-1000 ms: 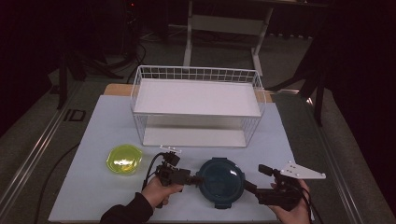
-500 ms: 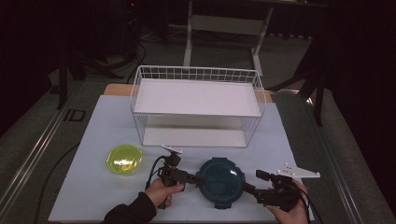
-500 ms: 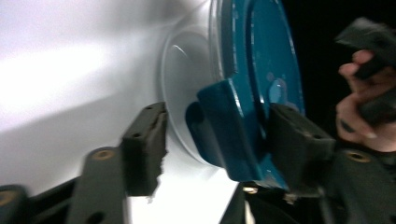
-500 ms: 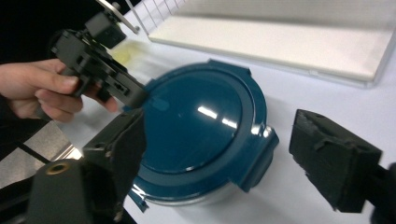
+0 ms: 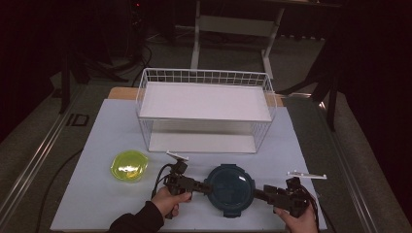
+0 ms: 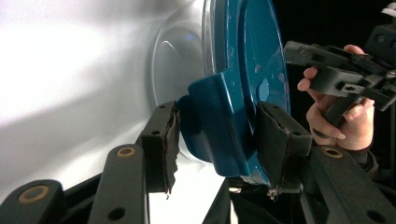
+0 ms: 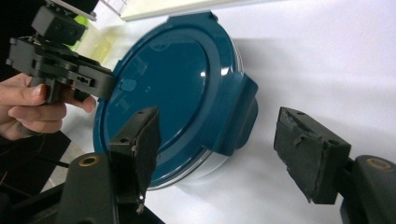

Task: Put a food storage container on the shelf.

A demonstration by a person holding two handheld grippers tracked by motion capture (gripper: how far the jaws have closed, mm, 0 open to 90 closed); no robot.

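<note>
In the high view a round blue container (image 5: 229,188) sits low in the frame, just right of centre, on the white table (image 5: 102,126). The left gripper (image 5: 203,186) meets its left edge and the right gripper (image 5: 258,192) its right edge, each held by a hand rising from the bottom. A yellow-green bowl (image 5: 129,166) lies at lower left, and a white wire basket (image 5: 206,109) stands in the middle. In the left gripper view the container (image 6: 233,88) fills the centre, and the gripper (image 6: 215,142) has its jaws clamped on a blue clip of the lid, one pad on each side. In the right gripper view the container (image 7: 173,93) lies centre-left; this gripper (image 7: 224,149) has its jaws spread apart, flanking the lid's other clip without touching it.
</note>
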